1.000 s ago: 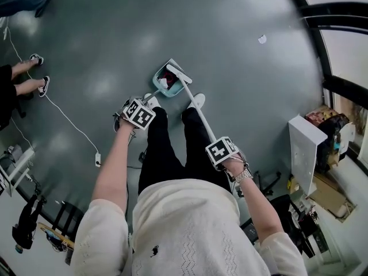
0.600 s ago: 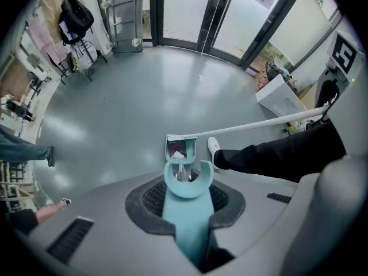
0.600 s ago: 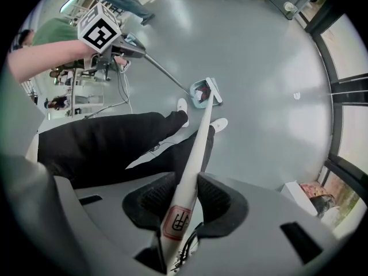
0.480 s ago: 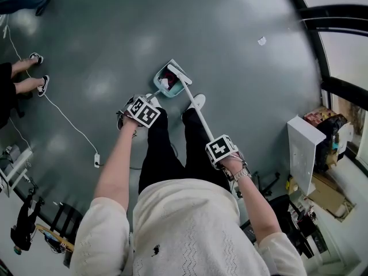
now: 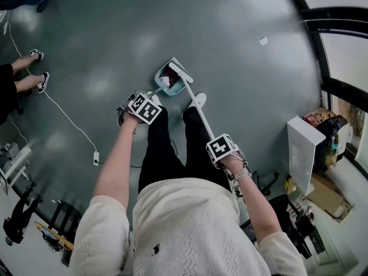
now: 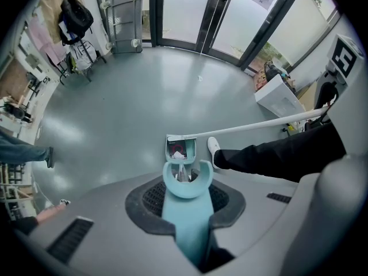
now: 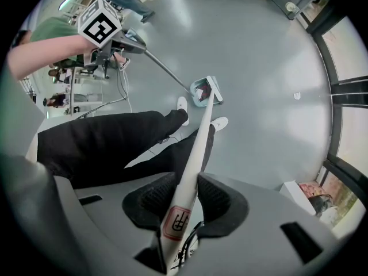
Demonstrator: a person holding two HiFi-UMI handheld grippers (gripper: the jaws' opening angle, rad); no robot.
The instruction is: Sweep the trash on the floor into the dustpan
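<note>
A teal dustpan rests on the grey floor just ahead of the person's white shoes. Red and white trash lies inside it. My left gripper is shut on the dustpan's teal handle, which runs between the jaws. My right gripper is shut on the white broom pole. The broom head lies across the dustpan's far edge. One small white scrap lies on the floor far to the right, apart from the dustpan.
A white box and cluttered goods stand at the right by the glass wall. A white cable runs over the floor at left, near another person's feet. Glass doors and a rack stand far ahead.
The left gripper has shifted slightly right and nearer the body with the dustpan handle. The dustpan and broom head have edged a little forward. The right gripper has hardly moved.
</note>
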